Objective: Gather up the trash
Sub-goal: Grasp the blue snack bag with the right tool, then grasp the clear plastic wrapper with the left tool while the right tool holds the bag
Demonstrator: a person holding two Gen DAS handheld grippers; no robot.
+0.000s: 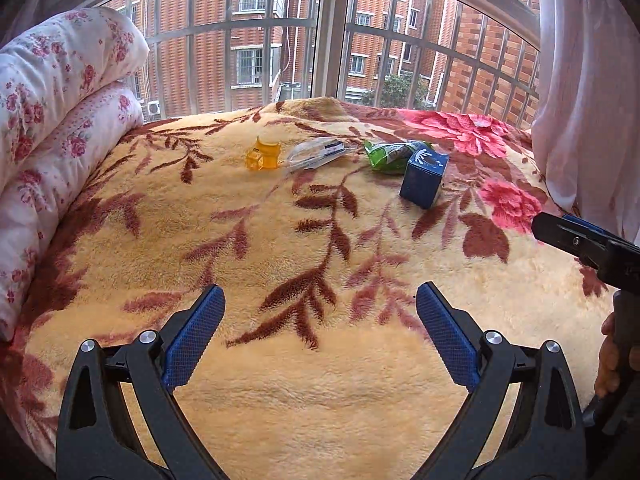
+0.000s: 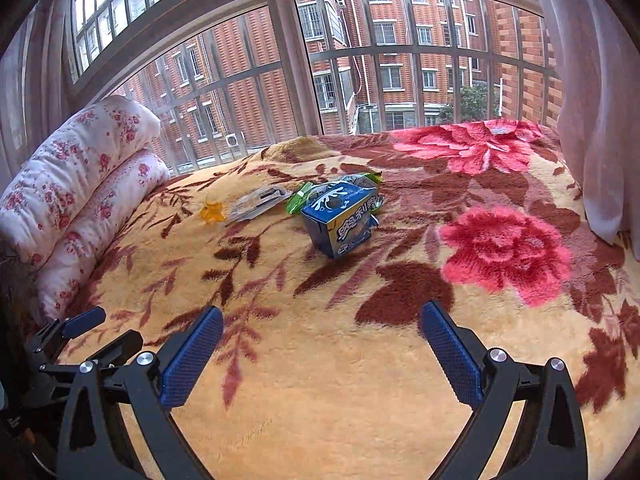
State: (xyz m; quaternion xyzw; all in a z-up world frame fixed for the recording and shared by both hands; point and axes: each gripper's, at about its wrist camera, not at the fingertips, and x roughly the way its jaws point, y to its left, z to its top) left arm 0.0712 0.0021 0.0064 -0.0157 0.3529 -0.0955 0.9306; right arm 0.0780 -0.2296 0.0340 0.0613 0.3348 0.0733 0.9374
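Observation:
Trash lies in a row on the flowered blanket (image 1: 320,380): a yellow plastic piece (image 1: 264,155), a clear plastic wrapper (image 1: 316,153), a green packet (image 1: 390,155) and a blue biscuit box (image 1: 424,179). The right wrist view shows the same yellow piece (image 2: 212,211), clear wrapper (image 2: 258,200), green packet (image 2: 298,200) and blue box (image 2: 342,218). My left gripper (image 1: 320,312) is open and empty, well short of them. My right gripper (image 2: 322,332) is open and empty, nearer the blue box. It also shows in the left wrist view (image 1: 580,240).
A rolled floral quilt (image 1: 60,140) lies along the bed's left side. A barred window (image 1: 328,40) runs behind the bed. A pale curtain (image 1: 588,100) hangs at the right. The left gripper shows at the lower left of the right wrist view (image 2: 80,340).

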